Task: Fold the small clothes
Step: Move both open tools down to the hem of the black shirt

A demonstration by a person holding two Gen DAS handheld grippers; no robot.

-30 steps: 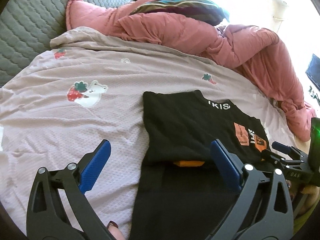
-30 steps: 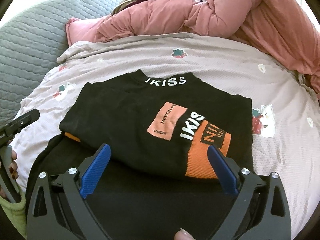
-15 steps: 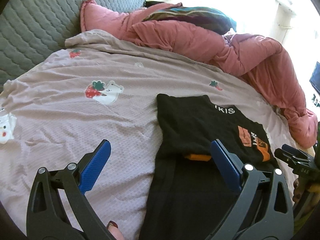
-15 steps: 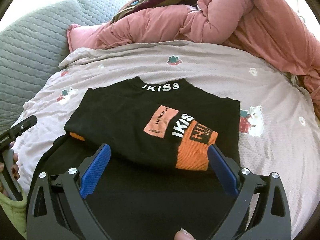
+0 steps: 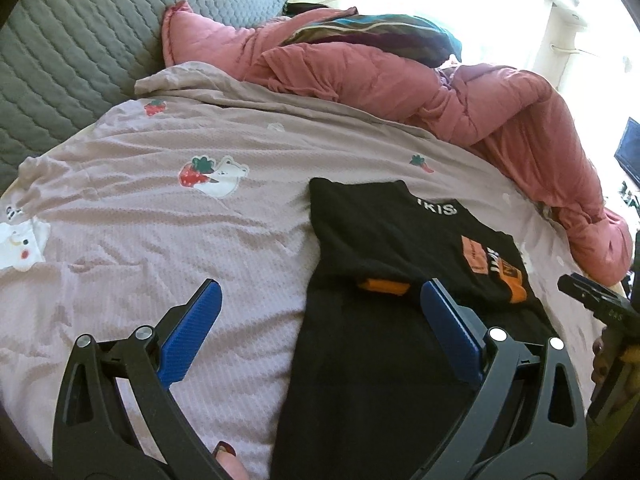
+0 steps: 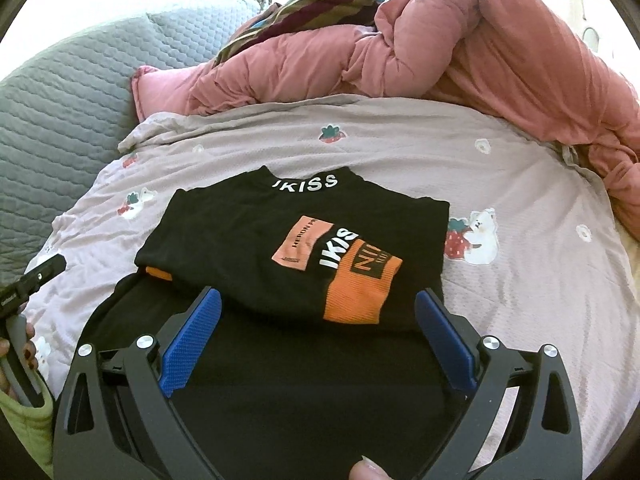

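Observation:
A black shirt (image 6: pixel 256 240) with orange patches and white "IKISS" lettering lies partly folded on the bed, sleeves folded in; it also shows in the left wrist view (image 5: pixel 384 240). Its lower part (image 6: pixel 304 392) stretches toward me, unfolded. My right gripper (image 6: pixel 318 320) is open and empty, above the shirt's lower part. My left gripper (image 5: pixel 320 312) is open and empty, astride the shirt's left edge. Each gripper's body shows at the edge of the other's view: the right one (image 5: pixel 596 304), the left one (image 6: pixel 36 280).
The shirt lies on a pale pink bedsheet (image 5: pixel 160 220) with strawberry and bear prints. A bunched pink duvet (image 6: pixel 400 52) with a striped cloth (image 6: pixel 328 4) on top lies behind. A grey quilted headboard (image 5: pixel 72 48) is at the left.
Both grippers have pulled back from the shirt, toward me, staying open. The shirt has not moved.

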